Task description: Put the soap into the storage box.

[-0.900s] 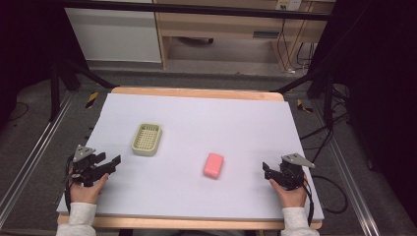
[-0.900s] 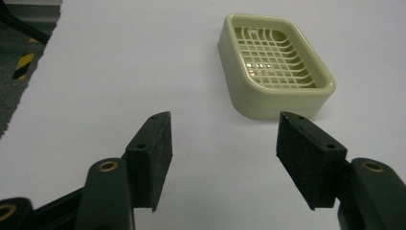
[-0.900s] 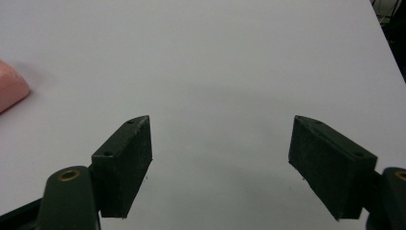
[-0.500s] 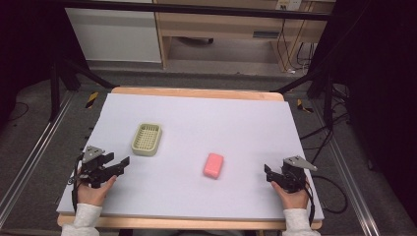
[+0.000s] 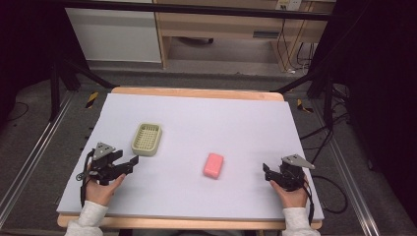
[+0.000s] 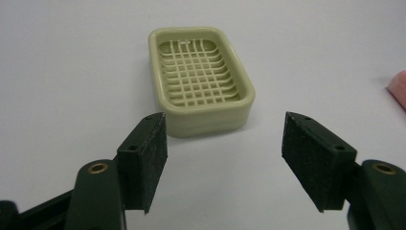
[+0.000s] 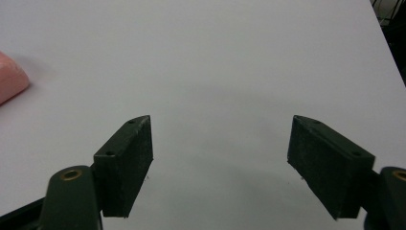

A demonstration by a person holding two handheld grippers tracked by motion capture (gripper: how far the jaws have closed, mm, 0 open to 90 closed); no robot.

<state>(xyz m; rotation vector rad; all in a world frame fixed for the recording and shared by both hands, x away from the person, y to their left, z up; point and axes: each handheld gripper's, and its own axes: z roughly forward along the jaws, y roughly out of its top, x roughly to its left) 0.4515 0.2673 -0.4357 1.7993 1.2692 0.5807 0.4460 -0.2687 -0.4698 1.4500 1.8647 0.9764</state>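
Observation:
A pale green slotted soap dish rests on the left half of the white table and holds nothing. A pink soap bar lies flat near the middle; its edge shows in the left gripper view and in the right gripper view. My left gripper is open, just short of the dish's near end and pointing at it. Near the front right, my right gripper is open over bare table, to the right of the soap.
The white table top has a wooden rim at the back. Beyond it stand a wooden bench and a white cabinet. Cables trail off the right side and metal rails run along the floor.
My left gripper has moved right and forward, closing in on the soap dish. The right gripper has shifted only slightly. The dish and the soap stayed put.

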